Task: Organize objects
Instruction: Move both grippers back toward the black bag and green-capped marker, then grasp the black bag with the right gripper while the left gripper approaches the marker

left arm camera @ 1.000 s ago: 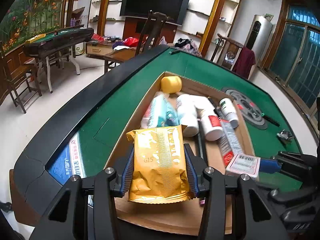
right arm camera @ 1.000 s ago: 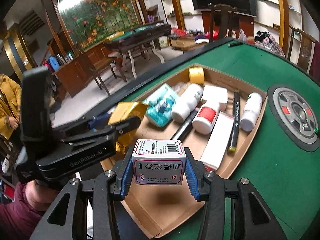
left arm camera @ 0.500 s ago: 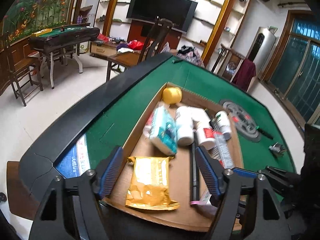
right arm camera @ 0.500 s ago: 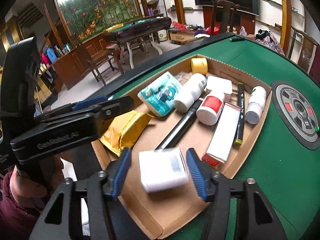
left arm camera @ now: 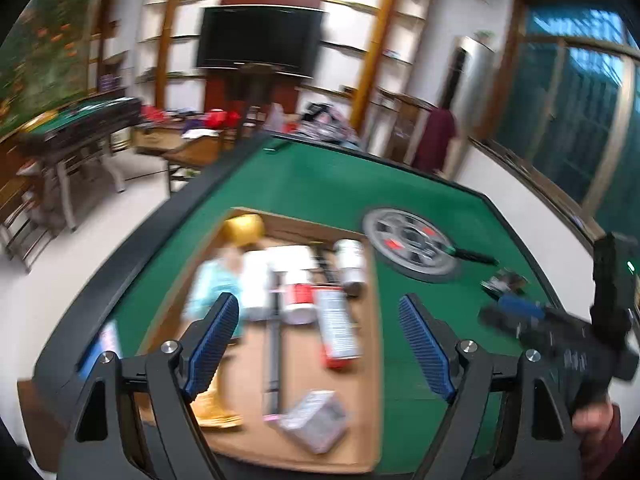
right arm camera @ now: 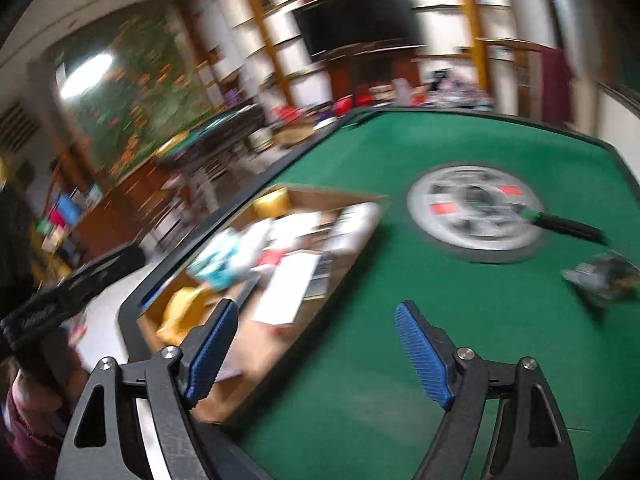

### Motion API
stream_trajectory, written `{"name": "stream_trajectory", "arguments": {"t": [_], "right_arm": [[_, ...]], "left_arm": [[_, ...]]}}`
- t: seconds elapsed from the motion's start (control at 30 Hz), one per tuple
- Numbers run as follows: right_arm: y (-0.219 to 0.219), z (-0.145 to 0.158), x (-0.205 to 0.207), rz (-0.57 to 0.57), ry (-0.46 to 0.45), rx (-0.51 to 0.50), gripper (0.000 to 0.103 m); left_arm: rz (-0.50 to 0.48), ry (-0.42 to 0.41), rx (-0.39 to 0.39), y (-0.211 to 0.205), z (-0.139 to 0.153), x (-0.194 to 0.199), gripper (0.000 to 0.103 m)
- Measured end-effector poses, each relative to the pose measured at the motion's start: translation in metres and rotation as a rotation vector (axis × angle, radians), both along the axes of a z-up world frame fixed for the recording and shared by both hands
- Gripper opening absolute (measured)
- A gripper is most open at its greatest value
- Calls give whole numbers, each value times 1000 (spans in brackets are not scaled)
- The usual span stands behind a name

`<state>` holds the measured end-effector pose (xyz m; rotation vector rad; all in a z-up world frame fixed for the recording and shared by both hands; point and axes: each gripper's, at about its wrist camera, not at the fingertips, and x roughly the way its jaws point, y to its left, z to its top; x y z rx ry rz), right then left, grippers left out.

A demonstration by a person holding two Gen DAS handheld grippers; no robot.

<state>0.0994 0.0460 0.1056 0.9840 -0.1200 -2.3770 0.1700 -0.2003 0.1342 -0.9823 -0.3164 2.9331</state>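
**Both grippers empty, loose items to the right**

My left gripper (left arm camera: 319, 338) hangs wide over the box (left arm camera: 372, 400). My right gripper (right arm camera: 316, 344), also wide, is nearer the marker (right arm camera: 568, 226) and wrapper (right arm camera: 604, 278), ahead-right on the felt (right arm camera: 400, 360); marker's axis runs left-right.

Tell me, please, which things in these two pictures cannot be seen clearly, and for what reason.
- Left wrist view: labels of the bottles in the cardboard box are unreadable from motion blur.
- Left wrist view: the gold packet is partly hidden behind the left claw finger.
- Right wrist view: box contents are smeared; the small object on the green table cannot be identified.
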Motion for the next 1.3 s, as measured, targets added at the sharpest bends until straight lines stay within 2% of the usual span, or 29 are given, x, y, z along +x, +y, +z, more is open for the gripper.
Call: {"name": "stream_trajectory", "arguments": {"t": [0.1,0.27,0.33,0.47,0.57,0.8,1.03,1.2,1.3], "right_arm": [[77,-3,-25,-204,-31,-29,87],[175,-10,-43,-453,-61,-75,87],[208,-17,-52,-542,-85,-78,87],[239,-31,-73,-632,-135,-111,87],[236,-46,-102,-630,-234,-133,87],[180,-63,-153,-552,-340,-70,87],[169,-70,-178,-603,-309,56,87],[167,-71,-180,-582,-249,116,86],[161,-71,-182,-578,-219,239,67]], "left_arm": [[-70,-7,-11,34,2,-20,82],[-167,-48,-17,81,-9,-52,82],[-202,-69,-22,98,-15,-67,82],[-264,-83,-42,134,-25,-95,81],[-294,-86,-107,163,-28,-119,81],[-316,-44,-181,188,-20,-154,81],[-315,-55,-239,200,-28,-181,81],[-313,-53,-309,212,-36,-192,81],[-312,-62,-345,221,-41,-197,81]]}}
